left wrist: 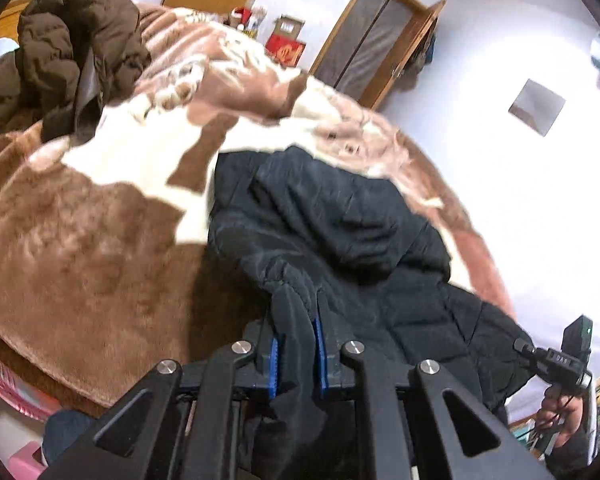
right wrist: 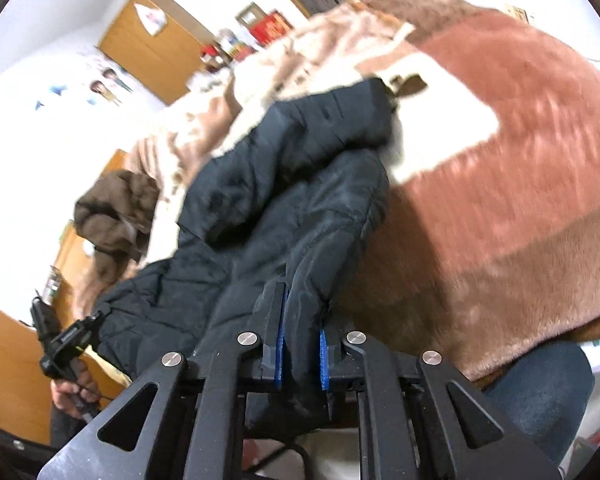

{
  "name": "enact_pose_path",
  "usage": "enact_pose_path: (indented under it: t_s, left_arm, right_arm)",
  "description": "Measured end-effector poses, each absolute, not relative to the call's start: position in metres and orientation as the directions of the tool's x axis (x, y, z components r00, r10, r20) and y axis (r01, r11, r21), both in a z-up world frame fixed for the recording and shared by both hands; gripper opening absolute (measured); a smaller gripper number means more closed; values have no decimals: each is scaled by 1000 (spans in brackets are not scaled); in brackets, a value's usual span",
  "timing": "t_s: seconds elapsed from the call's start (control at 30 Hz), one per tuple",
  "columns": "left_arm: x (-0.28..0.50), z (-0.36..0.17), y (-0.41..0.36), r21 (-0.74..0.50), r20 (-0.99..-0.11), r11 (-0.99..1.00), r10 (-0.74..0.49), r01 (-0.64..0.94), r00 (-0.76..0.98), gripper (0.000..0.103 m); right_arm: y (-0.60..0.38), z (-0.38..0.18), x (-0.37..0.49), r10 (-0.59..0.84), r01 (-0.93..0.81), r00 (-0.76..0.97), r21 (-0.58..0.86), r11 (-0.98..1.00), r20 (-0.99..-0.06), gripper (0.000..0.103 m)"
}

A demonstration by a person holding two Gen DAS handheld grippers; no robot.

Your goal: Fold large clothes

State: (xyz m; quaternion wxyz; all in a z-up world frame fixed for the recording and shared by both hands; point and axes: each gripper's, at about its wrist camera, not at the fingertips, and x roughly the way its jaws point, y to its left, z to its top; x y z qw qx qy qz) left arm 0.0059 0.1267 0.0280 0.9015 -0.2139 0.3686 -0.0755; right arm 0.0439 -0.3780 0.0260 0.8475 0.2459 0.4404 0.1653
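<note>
Two grippers are both pinching the same black puffy jacket point(left wrist: 340, 232). The left gripper point(left wrist: 297, 354) is squeezing a fold of its soft cloth between blue pads point(left wrist: 274, 364), and the right gripper point(right wrist: 302, 354) is doing the same with another fold. The jacket is lying partly on a bed, over a fuzzy blanket point(left wrist: 80, 248) with brown, pink and white patches, and its near part is being held up off the bed. A brown puffy coat point(left wrist: 68, 56) is sitting in a heap farther back on the blanket. A red box point(left wrist: 286, 49) with gold writing is standing by the white wall, but the writing is too blurry to read. A wooden door point(left wrist: 374, 46) is standing open, and cartoon stickers point(right wrist: 106, 86) are sticking on the wall beside a wooden wardrobe point(right wrist: 156, 46).
</note>
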Motion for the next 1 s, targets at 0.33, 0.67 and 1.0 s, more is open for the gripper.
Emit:
enact_pose_path:
  t_s: [0.33, 0.67, 1.0]
  left_arm:
    - [-23, 63, 141, -492, -558, 871, -326, 13, 763, 14]
    - [36, 72, 161, -549, -528, 835, -315, -34, 789, 15]
    - [200, 48, 175, -528, -607, 839, -266, -130, 749, 15]
  right_arm:
    - [-394, 61, 15, 543, -115, 623, 621, 776, -563, 12]
    - [-400, 84, 101, 544, -95, 680, 678, 729, -491, 12]
    - [-376, 67, 282, 474, 20, 623, 619, 785, -621, 14]
